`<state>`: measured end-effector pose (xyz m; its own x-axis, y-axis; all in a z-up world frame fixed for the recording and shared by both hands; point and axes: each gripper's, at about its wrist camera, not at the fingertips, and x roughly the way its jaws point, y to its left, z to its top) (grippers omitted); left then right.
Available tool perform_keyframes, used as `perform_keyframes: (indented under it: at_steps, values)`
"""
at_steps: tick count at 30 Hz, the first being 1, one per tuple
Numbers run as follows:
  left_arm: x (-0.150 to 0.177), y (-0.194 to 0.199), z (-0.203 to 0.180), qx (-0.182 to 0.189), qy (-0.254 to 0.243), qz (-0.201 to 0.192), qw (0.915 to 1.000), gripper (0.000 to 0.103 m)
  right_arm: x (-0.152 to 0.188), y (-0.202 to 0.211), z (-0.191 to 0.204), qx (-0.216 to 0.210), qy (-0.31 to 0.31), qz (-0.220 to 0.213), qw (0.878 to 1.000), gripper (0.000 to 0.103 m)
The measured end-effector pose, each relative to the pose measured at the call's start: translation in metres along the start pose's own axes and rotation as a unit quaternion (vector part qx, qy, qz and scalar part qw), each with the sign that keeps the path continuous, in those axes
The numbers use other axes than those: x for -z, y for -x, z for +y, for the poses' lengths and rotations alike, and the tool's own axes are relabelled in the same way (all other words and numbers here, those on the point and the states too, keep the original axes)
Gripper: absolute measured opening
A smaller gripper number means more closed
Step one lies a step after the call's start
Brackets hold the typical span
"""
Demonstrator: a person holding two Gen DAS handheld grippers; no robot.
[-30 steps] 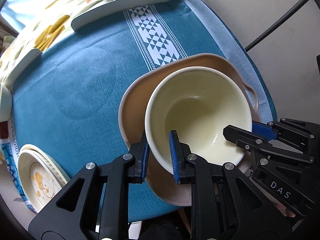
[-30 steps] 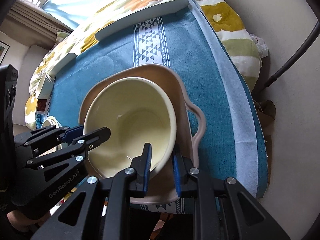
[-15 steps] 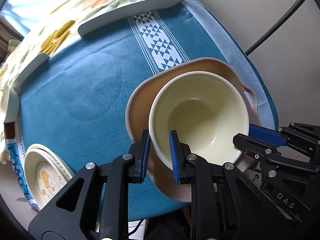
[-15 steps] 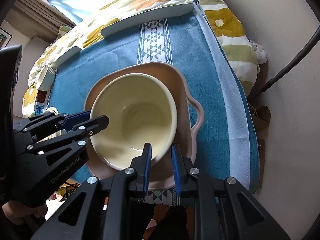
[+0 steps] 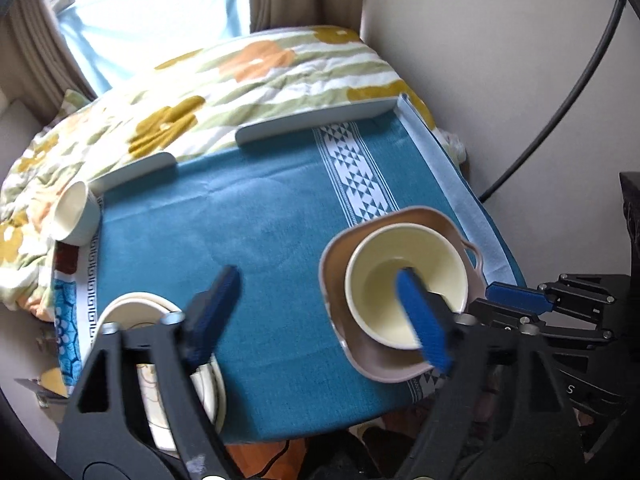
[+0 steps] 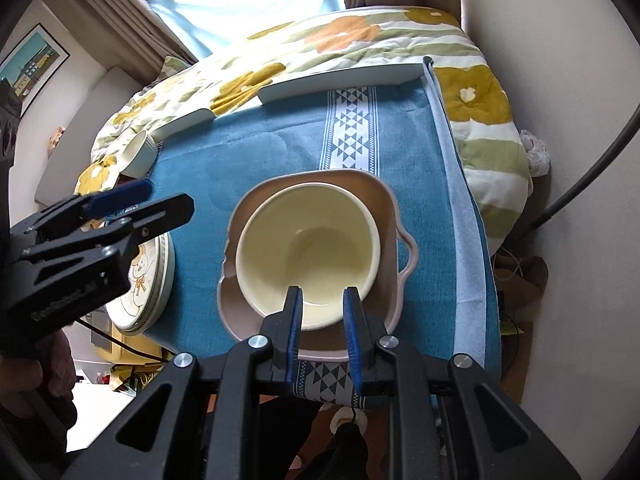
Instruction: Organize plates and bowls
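One cream bowl (image 6: pixel 308 248) sits inside one pink handled dish (image 6: pixel 390 216), the pair resting on the blue cloth (image 6: pixel 248 152) near its 6 o'clock edge in the right wrist view. The right gripper (image 6: pixel 320 320) hangs just at the bowl's near rim, jaws parted a little, blue pads either side of the rim without pinching it. Nothing is gripped there.

The left gripper (image 5: pixel 320 312) is spread wide open, one blurred finger (image 5: pixel 212 312) at 9 o'clock over bare cloth, the other over the bowl (image 5: pixel 372 280). It holds nothing. From this side the dish (image 5: pixel 334 264) and bowl lie at about 3 o'clock.

Count the rest: one stack of patterned plates (image 6: pixel 154 280) at 9 o'clock in the right view, how many in the stack I cannot tell. In the left view it is at 7 o'clock (image 5: pixel 132 308), partly under the finger. One small white cup (image 5: pixel 74 212) lies tipped on its side at the cloth's far left corner, 10 o'clock. Two pale flat trays (image 5: pixel 320 120) line the far edge at 12 o'clock, against the flowered quilt (image 5: pixel 224 76).
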<state>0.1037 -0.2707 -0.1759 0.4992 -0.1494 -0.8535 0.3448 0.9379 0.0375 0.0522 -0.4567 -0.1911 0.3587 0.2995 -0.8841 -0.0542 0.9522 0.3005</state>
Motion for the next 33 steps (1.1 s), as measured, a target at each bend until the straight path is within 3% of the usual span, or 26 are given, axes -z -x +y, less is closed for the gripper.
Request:
perform_keyframes:
  at_steps: [2,4,6,10,14,19,25,28,30,33]
  values:
    - [0.002,0.015,0.009,-0.012,0.013,-0.025,0.9995,0.102,0.001,0.003,0.006,0.002,0.016,-0.006,1.0,0.033]
    - [0.004,0.025,0.02,-0.014,0.033,-0.022,0.9991,0.102,0.001,0.006,0.014,0.0,0.033,-0.013,0.999,0.083]
    - [0.008,0.035,0.036,-0.01,0.064,-0.024,0.9976,0.102,0.0,0.01,0.023,-0.005,0.056,-0.033,0.998,0.097]
    - [0.018,0.061,0.074,-0.023,0.116,-0.039,0.9922,0.102,-0.011,0.014,0.049,-0.022,0.112,-0.062,0.992,0.101]
    - [0.022,0.085,0.118,-0.059,0.158,-0.06,0.9838,0.102,-0.036,0.018,0.085,-0.043,0.159,-0.088,0.982,0.102]
    - [0.027,0.092,0.192,-0.071,0.23,-0.063,0.9687,0.102,-0.075,0.027,0.145,-0.047,0.231,-0.165,0.958,0.102]
    - [0.029,0.083,0.285,-0.07,0.3,-0.063,0.9494,0.101,-0.146,0.003,0.214,-0.076,0.232,-0.147,0.959,0.102]
    - [0.03,0.069,0.33,-0.064,0.329,-0.062,0.9401,0.101,-0.175,-0.023,0.252,-0.057,0.246,-0.143,0.957,0.102]
    - [0.029,0.054,0.356,-0.051,0.345,-0.061,0.9353,0.101,-0.192,-0.047,0.275,-0.044,0.26,-0.126,0.956,0.102]
    - [0.03,0.025,0.39,-0.023,0.377,-0.055,0.9245,0.095,-0.215,-0.092,0.295,-0.063,0.255,-0.08,0.962,0.102]
